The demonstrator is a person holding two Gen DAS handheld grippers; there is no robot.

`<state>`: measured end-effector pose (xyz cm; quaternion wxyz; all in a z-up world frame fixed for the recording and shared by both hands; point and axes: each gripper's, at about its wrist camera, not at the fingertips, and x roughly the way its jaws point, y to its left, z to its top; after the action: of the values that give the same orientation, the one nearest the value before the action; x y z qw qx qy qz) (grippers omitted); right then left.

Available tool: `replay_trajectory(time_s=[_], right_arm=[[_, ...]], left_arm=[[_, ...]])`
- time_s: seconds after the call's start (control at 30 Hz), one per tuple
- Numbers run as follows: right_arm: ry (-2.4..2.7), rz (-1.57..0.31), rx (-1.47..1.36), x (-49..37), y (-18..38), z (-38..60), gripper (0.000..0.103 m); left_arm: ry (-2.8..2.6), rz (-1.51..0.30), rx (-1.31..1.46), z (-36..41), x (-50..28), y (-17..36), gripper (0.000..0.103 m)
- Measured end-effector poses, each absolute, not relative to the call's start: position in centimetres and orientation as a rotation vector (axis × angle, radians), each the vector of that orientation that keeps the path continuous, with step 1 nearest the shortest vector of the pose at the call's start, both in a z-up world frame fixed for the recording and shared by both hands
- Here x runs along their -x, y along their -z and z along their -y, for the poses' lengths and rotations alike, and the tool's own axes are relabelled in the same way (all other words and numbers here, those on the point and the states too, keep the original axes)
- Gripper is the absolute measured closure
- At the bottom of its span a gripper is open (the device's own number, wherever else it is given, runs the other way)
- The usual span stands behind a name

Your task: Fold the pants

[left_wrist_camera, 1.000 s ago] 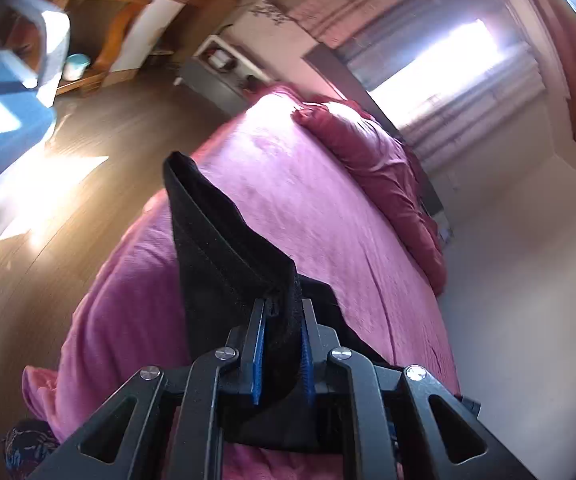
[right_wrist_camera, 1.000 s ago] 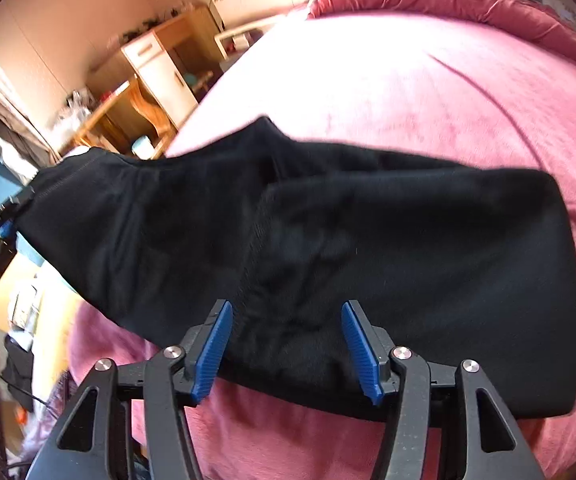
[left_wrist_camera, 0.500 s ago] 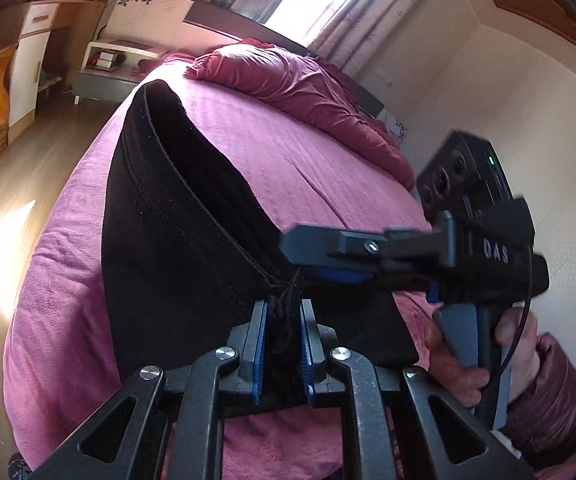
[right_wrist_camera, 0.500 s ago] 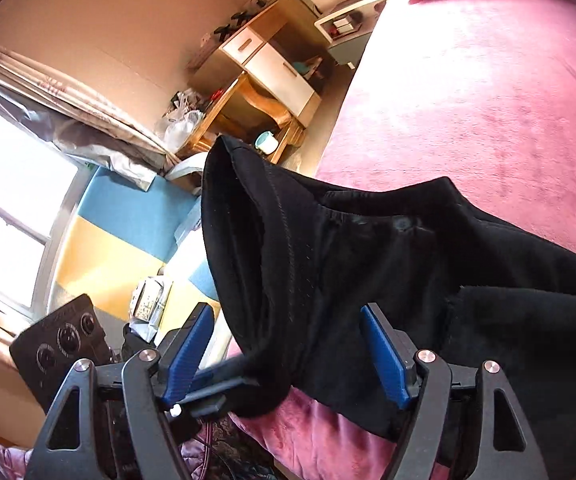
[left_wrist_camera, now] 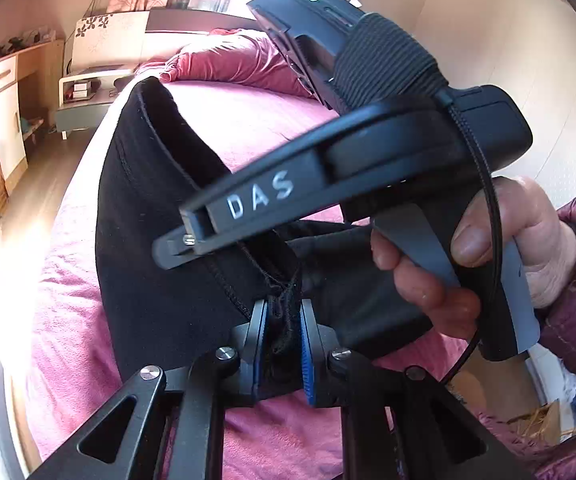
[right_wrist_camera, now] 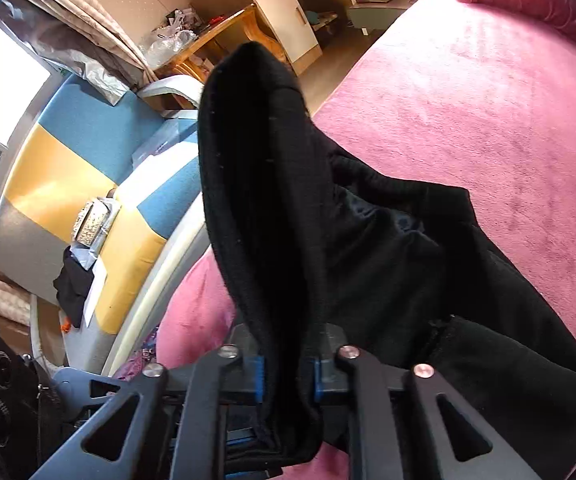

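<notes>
Pants (left_wrist_camera: 155, 280), black and soft, hang over the pink bed (left_wrist_camera: 247, 120). The left claw (left_wrist_camera: 281, 344) pinches a seam at the bottom middle of its view. The right claw (right_wrist_camera: 288, 364) has just closed and pinches a thick fold, low in its view. Hold both edges tight, keep them even, then lay them down flat.

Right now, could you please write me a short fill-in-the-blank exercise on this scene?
1. The left hand-held gripper is shut on the ____ pants.
2. The pants lie on a ____ bedspread.
3. The right hand-held gripper has just been closing and is now ____ on the pants.

Missing words: black; pink; shut
</notes>
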<state>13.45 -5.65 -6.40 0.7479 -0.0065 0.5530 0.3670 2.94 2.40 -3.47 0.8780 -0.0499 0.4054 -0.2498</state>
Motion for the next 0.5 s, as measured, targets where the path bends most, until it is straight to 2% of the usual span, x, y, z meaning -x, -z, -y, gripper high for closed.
replay_trajectory(time_s=[0.5], right_arm=[[-0.739,-1.202,-0.156,-12.7,7.9,9.7,0.089]], left_arm=[[0.518,-0.866,0.026,-0.5,-3.0,3.4,0.088]])
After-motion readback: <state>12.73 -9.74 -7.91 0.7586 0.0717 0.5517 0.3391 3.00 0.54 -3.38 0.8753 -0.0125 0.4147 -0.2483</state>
